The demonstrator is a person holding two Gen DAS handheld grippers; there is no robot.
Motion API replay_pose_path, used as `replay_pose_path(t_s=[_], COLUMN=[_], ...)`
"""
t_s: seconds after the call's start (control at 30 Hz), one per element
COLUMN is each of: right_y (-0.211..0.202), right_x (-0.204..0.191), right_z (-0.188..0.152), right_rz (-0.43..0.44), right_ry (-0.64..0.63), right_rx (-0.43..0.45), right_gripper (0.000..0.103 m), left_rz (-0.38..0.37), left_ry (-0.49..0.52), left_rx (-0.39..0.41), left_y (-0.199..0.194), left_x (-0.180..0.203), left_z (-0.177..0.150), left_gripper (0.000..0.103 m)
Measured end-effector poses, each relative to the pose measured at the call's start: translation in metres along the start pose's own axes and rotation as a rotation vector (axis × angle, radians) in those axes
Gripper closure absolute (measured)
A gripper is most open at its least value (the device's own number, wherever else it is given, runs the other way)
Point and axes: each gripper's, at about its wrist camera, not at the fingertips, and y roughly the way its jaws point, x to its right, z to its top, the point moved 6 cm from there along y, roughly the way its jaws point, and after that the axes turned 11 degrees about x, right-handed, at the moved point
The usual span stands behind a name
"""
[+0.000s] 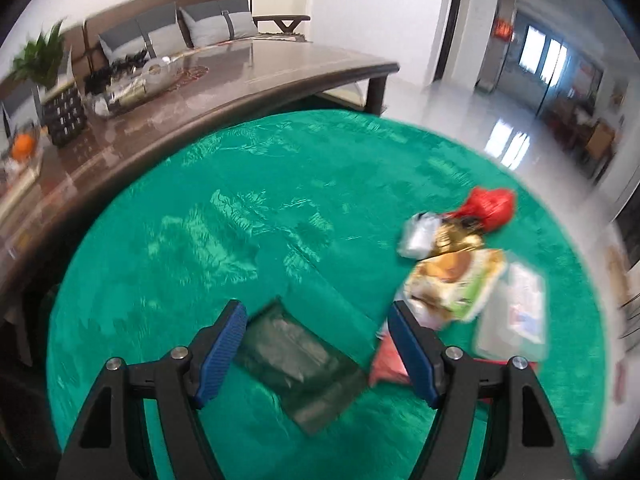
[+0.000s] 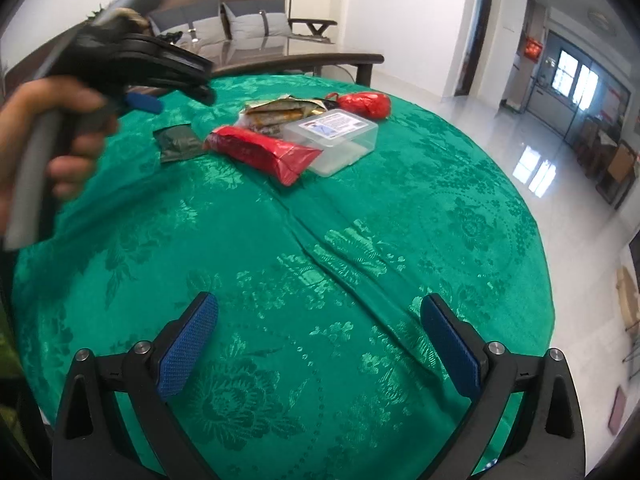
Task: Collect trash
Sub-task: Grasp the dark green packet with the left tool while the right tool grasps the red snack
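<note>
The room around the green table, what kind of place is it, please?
Most likely a home living room. Behind the round table with its green tablecloth stand a wooden sofa with grey cushions and a long, glossy coffee table carrying a potted plant. A shiny tiled floor leads towards a doorway.

On the green-clothed surface (image 2: 360,280) six pieces of trash are counted: one dark green packet (image 2: 176,142), one red wrapper (image 2: 264,152), one clear plastic box (image 2: 334,136), one red bag (image 2: 366,105), two snack packets (image 2: 276,114). Two tools (image 2: 318,344) are seen.
</note>
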Motion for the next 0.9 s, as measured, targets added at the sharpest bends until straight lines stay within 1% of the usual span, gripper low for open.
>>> replay_pose_path(t_s=[0.03,0.1,0.17,0.2,0.3,0.37,0.47,0.5,0.53,0.67,0.73,0.8,0.83,0.87,0.9], right_y=[-0.001,-0.002,-0.003,-0.004,-0.005,-0.006,-0.006,-0.006,-0.005,0.000,0.002,0.011,0.020,0.027,0.034], right_x=[0.000,0.002,0.003,0.004,0.006,0.007,0.007,0.006,0.005,0.000,0.002,0.005,0.006,0.006,0.005], right_z=[0.000,0.000,0.000,0.000,0.001,0.001,0.002,0.002,0.002,0.003,0.009,0.018,0.024,0.030,0.037], right_rz=[0.001,0.003,0.007,0.010,0.016,0.014,0.020,0.022,0.023,0.022,0.024,0.032,0.044,0.059,0.077], right_ry=[0.000,0.004,0.015,0.021,0.036,0.040,0.047,0.048,0.047,0.031,0.022,-0.008,-0.034,-0.052,-0.067], right_rx=[0.002,0.003,0.002,0.001,0.000,0.003,0.005,0.003,0.001,-0.006,0.014,0.024,0.014,0.005,-0.003], right_gripper=[0.002,0.002,0.002,0.002,0.002,0.002,0.002,0.002,0.002,0.002,0.002,0.002,0.002,0.002,0.002], left_rz=[0.042,0.092,0.116,0.112,0.088,0.054,-0.045,-0.084,-0.100,-0.110,-0.122,-0.138,-0.142,-0.148,-0.164], left_ry=[0.039,0.086,0.106,0.109,0.134,0.124,0.057,0.037,0.034,0.096,0.137,0.154,0.159,0.161,0.161], left_rx=[-0.003,-0.015,-0.026,-0.029,-0.027,-0.035,-0.064,-0.078,-0.082,-0.066,-0.060,-0.058,-0.058,-0.057,-0.056], left_y=[0.006,0.015,0.019,0.019,0.010,0.002,-0.001,0.000,0.000,0.003,0.002,0.002,0.001,0.000,-0.001], left_x=[0.002,0.000,-0.010,-0.015,-0.034,-0.052,-0.071,-0.073,-0.073,-0.063,-0.058,-0.056,-0.055,-0.056,-0.055], left_z=[-0.003,-0.011,-0.021,-0.024,-0.034,-0.039,-0.043,-0.044,-0.044,-0.044,-0.045,-0.046,-0.046,-0.047,-0.046], left_gripper=[0.028,0.028,0.028,0.028,0.027,0.027,0.027,0.027,0.027,0.027,0.027,0.028,0.030,0.034,0.047])
